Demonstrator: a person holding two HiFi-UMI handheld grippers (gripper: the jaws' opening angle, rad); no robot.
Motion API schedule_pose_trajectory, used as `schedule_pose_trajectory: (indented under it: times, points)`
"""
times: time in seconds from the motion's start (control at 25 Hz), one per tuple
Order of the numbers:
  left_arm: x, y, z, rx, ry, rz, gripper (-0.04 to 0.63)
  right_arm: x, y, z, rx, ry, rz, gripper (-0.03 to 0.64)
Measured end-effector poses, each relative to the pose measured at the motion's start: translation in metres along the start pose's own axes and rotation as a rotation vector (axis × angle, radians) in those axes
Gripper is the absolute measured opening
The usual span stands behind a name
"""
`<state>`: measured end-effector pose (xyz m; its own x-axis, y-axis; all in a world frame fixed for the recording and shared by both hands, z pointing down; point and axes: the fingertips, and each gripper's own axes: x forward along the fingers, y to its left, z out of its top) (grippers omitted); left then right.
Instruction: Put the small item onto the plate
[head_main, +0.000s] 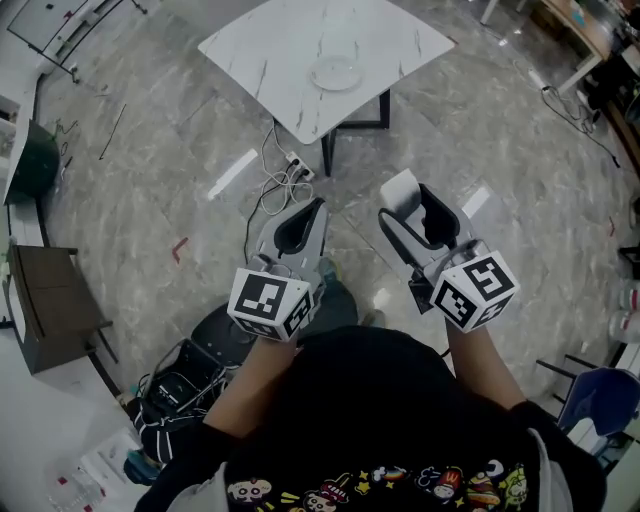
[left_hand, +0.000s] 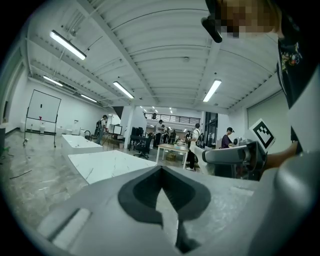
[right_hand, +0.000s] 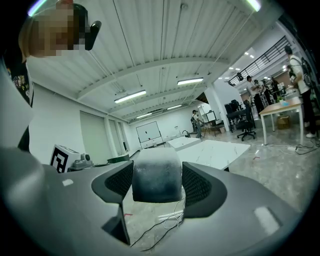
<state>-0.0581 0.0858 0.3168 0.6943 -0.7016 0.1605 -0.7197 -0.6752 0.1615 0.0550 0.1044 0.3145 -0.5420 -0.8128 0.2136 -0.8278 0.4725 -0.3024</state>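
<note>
**Carry it to the plate**

The fingers of my right gripper (right_hand: 157, 186) clamp the small item (right_hand: 155, 172); my left gripper (left_hand: 161, 170) is closed, empty. The plate (head_main: 335, 73) sits on the tabletop (head_main: 260, 50) well ahead: I should approach, lower gently, then release.

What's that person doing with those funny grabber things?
A person stands back from a white table, holding a grabber in each hand. The right gripper is closed on a small pale block. The left gripper is shut with nothing in it. A clear plate sits on the table, and the block hasn't reached it yet.
</note>
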Motion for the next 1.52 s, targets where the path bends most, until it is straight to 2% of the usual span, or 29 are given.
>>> schedule_pose_trajectory:
  times: [0.24, 0.48, 0.72, 1.04, 1.52]
  points:
    - [0.031, 0.059, 0.017, 0.001, 0.013, -0.040, 0.000, 0.060, -0.009, 0.018, 0.009, -0.003, -0.041, 0.331]
    - [0.057, 0.093, 0.023, 0.003, 0.025, -0.099, 0.000, 0.100, -0.015, 0.027, 0.008, -0.004, -0.082, 0.331]
    - [0.070, 0.113, 0.032, 0.008, 0.021, -0.129, 0.000, 0.123, -0.017, 0.031, 0.013, -0.007, -0.105, 0.331]
    - [0.078, 0.130, 0.041, 0.012, 0.001, -0.133, 0.000, 0.141, -0.017, 0.040, 0.000, -0.016, -0.105, 0.331]
    - [0.107, 0.149, 0.048, 0.025, -0.002, -0.103, 0.000, 0.174, -0.042, 0.047, -0.015, -0.018, -0.070, 0.331]
